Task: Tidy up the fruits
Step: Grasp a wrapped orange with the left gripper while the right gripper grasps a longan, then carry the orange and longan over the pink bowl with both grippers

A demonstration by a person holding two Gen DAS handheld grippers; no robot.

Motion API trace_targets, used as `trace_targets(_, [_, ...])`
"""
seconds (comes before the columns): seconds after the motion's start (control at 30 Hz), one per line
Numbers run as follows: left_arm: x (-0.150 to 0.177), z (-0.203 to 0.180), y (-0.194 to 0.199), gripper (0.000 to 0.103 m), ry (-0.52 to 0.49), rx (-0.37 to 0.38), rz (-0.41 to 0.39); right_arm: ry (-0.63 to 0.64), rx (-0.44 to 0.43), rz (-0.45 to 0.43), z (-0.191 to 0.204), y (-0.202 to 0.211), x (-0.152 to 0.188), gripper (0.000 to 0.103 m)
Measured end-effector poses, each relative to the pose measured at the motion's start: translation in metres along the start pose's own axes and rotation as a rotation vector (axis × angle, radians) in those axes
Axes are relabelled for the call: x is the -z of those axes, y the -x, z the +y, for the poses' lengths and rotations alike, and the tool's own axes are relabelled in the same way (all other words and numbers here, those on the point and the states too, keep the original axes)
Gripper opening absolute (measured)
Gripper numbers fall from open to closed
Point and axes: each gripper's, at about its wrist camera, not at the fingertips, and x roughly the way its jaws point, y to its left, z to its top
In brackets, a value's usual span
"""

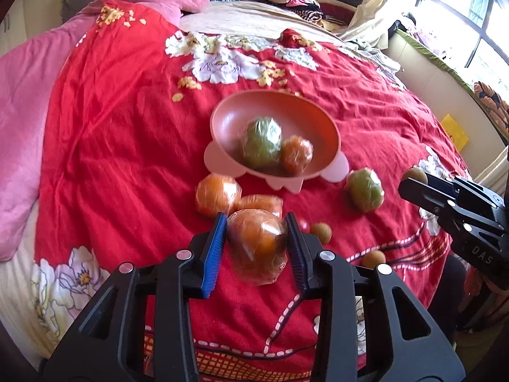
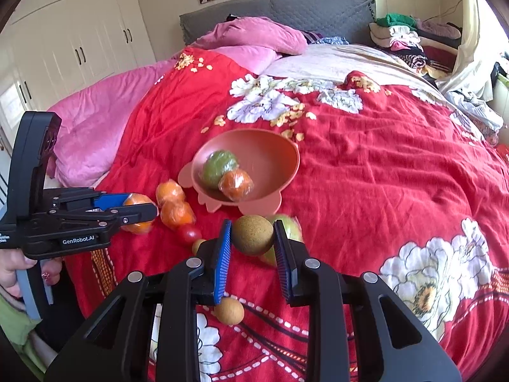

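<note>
Left tongs point(image 1: 257, 222) are pinching a wrapped orange point(image 1: 257, 248) between the blue pads, lifted over the red floral bedspread point(image 1: 111, 146). Right tongs point(image 2: 252, 242) are pinching a brown round fruit point(image 2: 253, 235), pads pressing both sides.

Just below the right tongs, a small brown fruit point(image 2: 229, 311) is lying on the bedspread. In the left wrist view, two more small brown fruits point(image 1: 320, 232) point(image 1: 373, 258) are sitting just right of the left tongs, with a red tomato point(image 2: 189, 233) beside them.

Directly behind the held brown fruit, a wrapped green fruit point(image 1: 365, 189) is lying on the bedspread. Two more wrapped oranges point(image 1: 218, 194) point(image 1: 261, 204) are touching each other just in front of the bowl.

The pink bowl point(image 1: 229, 117) is sitting mid-bed on a scalloped base, tilting a bit toward the cameras. Inside: one wrapped green fruit point(image 1: 261, 142) and one wrapped orange point(image 1: 297, 154), touching.

Writing: "GenRobot.AI" is showing on the left gripper body in the right wrist view; "DAS" on the right gripper body in the left wrist view.

Farther back, a pink quilt point(image 2: 95, 117) is bunching on the left, grey headboard point(image 2: 286, 9) behind, folded clothes pile point(image 2: 410, 38) at the far right, white wardrobes point(image 2: 73, 31) on the left wall.
</note>
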Motion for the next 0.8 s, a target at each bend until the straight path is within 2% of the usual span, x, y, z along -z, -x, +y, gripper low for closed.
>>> trace_targets(0.4, [-0.035,-0.001,-0.006,0.029,-0.018,0.005,-0.017,0.008,-0.001,-0.006,-0.006,-0.015,-0.02,0.025])
trace_targets(0.8, [-0.072,0.009,-0.034,0.029,-0.03,-0.012,-0.003,0.011,-0.012,0.015,-0.014,-0.043,-0.033,0.025])
